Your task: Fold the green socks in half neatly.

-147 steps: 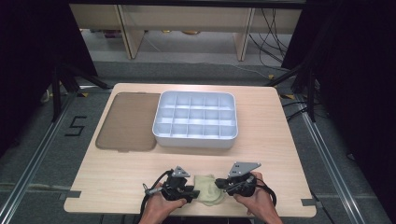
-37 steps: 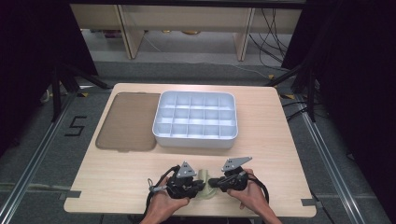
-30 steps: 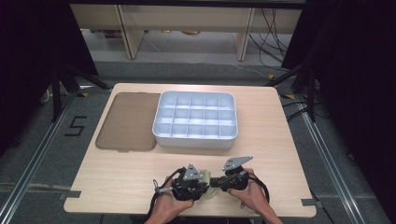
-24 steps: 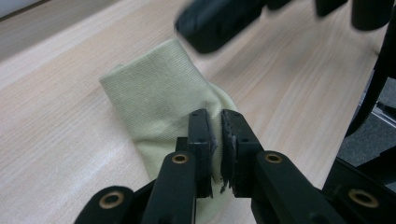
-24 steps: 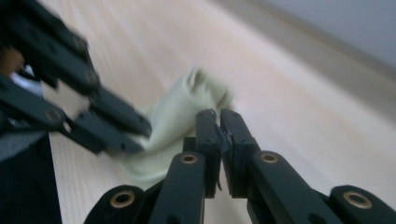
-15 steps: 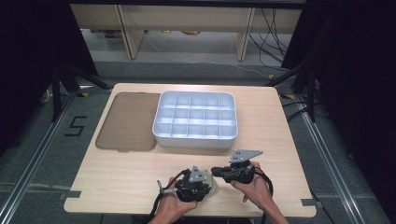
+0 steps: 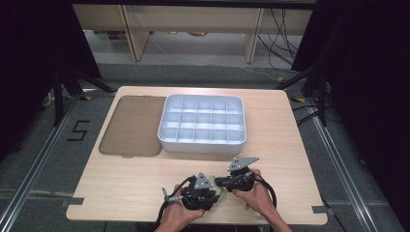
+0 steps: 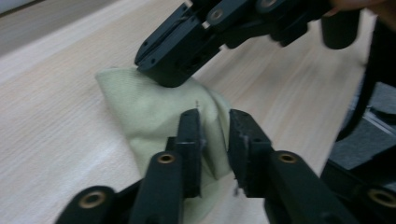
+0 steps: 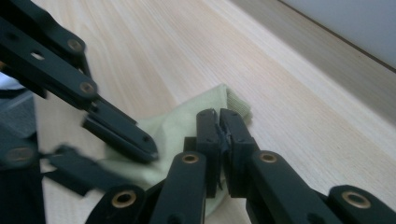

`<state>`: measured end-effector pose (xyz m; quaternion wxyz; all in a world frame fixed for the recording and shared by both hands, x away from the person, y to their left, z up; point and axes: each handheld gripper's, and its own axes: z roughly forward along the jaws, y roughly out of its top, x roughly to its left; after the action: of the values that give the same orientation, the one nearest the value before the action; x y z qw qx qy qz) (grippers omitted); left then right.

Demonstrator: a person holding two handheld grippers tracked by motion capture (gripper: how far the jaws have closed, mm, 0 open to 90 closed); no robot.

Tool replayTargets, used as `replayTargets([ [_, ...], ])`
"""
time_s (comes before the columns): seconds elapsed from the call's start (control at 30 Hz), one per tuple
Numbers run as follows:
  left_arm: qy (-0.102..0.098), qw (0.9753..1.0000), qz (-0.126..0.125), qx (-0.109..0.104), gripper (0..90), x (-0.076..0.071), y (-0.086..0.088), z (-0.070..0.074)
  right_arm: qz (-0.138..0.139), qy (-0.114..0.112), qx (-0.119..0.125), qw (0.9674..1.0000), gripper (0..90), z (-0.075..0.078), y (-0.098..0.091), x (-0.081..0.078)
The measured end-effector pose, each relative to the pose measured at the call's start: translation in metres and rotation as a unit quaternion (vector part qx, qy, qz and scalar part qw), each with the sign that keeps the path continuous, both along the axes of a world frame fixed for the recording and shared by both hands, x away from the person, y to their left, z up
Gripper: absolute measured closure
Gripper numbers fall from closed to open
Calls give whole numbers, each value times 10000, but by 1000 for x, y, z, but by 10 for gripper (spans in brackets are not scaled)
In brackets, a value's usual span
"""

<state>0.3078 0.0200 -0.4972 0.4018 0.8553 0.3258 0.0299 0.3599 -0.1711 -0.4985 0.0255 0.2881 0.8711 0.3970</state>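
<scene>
Right gripper (image 9: 220,116) is clamped on an edge of the pale green cloth (image 9: 182,128), jaws pressed together on the fabric. Left gripper (image 8: 214,122) has just been opening; its jaws stand slightly apart with a fold of cloth between them. Cloth lies near the front edge of the wooden table (image 7: 135,183), well apart from the white compartment tray (image 7: 203,123) and brown lid (image 7: 133,125).
</scene>
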Motion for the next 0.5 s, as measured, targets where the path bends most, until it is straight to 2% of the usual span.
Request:
replayTargets([
  [0.07, 42, 9998, -69, -181, 661, 2, 5, 9, 20, 7, -25, 10000, 870, 0, 0, 0],
  [0.1, 42, 9998, -69, -181, 655, 2, 5, 9, 20, 7, -25, 10000, 870, 0, 0, 0],
  [0.13, 104, 9984, 6, -552, 651, 4, 9, 16, 8, -50, -43, 10000, 870, 0, -1, 0],
  [0.17, 114, 9981, 73, -599, 651, 5, 12, 20, -4, 1, -37, 10000, 870, 0, -2, 0],
  [0.27, 86, 9980, 69, -626, 676, 8, 20, 26, 8, -70, -48, 10000, 870, 0, -2, -1],
  [0.37, 134, 9983, 37, -559, 717, 5, 21, 22, -9, -72, -43, 10000, 870, 0, -1, -1],
  [0.43, 179, 9989, -41, -435, 724, 1, 17, 15, -24, -58, -43, 10000, 870, 0, -1, -1],
  [0.47, 211, 9994, -105, -269, 724, -4, 12, 5, -25, -52, -41, 10000, 870, 0, -1, -2],
  [0.5, 188, 9997, -107, -151, 725, -6, 11, 1, -22, -57, -39, 10000, 870, 0, -1, -2],
])
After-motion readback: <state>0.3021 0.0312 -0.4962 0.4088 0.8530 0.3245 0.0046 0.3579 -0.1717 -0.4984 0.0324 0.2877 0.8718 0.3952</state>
